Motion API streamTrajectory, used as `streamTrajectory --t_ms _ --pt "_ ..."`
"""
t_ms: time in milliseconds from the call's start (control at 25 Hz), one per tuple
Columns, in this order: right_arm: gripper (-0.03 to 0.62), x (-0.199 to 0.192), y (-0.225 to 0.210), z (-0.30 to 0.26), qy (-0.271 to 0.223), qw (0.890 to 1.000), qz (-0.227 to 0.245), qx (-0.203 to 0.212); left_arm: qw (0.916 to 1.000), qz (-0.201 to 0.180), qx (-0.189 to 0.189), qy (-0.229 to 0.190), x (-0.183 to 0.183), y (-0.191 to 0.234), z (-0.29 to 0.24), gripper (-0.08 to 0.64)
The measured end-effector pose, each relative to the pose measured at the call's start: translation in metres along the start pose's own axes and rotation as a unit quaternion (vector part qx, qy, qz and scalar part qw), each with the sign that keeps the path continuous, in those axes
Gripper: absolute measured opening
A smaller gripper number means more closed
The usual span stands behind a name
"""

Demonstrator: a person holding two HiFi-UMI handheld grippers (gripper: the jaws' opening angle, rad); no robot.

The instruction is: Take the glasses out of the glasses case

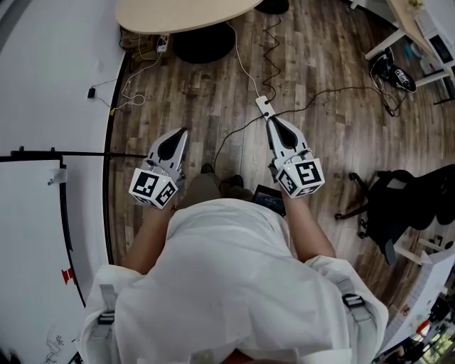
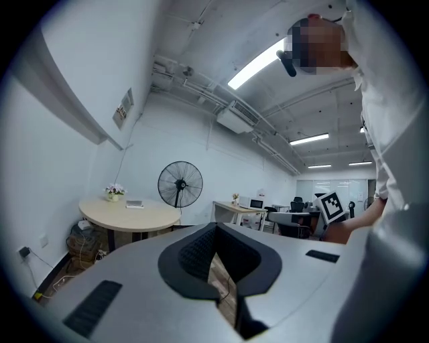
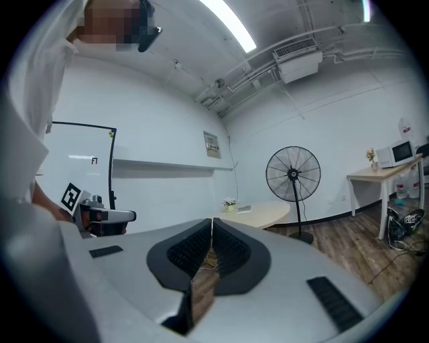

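**A:** Head view first. What are the claws like?

**B:** The left claw (image 1: 184, 131) and right claw (image 1: 271, 119) are smooth grey-white wedges with black pads. Each carries a marker cube (image 1: 153, 187) at the rear. Both sit level over a floor (image 1: 320, 121) of brown wooden planks. A white power strip (image 1: 264, 106) with thin cables lies just ahead of the right claw's tip. A round bench (image 1: 178, 14) with a pale, smooth top stands farther ahead of the left claw. A black chair (image 1: 405, 199) is well apart, off to the right.

**A:** And the left gripper view?

**B:** The left claw (image 2: 216, 226) has its ribbed black pads pressed together with nothing between them. Past it are the round bench and a black wire-cage fan (image 2: 179, 184), with bare floor between.

**A:** The right gripper view?

**B:** The right claw (image 3: 212, 222) is also closed tip to tip and empty. The fan stands off to its right, with open planks around it.

**A:** Where is the glasses case?

**B:** No view shows it, so I cannot tell.
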State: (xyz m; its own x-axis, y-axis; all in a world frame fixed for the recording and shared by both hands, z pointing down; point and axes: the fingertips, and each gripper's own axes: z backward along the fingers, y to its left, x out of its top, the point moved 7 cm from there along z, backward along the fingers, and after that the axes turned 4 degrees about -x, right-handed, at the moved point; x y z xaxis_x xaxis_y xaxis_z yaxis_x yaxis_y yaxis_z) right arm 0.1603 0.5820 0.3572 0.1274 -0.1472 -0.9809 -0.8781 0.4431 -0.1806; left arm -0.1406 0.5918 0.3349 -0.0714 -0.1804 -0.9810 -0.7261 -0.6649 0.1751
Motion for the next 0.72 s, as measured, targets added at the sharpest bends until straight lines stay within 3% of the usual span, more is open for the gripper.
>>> streamTrajectory --t_ms 320,720 --pt "0.026 -0.002 0.002 -0.015 0.003 1.0 0.002 -0.002 1.0 0.009 -0.003 -0.002 -0.005 0.017 -0.012 0.014" --pt "0.026 0.015 -0.011 -0.07 0.002 1.0 0.021 -0.015 0.9997 0.001 0.004 -0.026 0.01 0.079 -0.044 0.014"
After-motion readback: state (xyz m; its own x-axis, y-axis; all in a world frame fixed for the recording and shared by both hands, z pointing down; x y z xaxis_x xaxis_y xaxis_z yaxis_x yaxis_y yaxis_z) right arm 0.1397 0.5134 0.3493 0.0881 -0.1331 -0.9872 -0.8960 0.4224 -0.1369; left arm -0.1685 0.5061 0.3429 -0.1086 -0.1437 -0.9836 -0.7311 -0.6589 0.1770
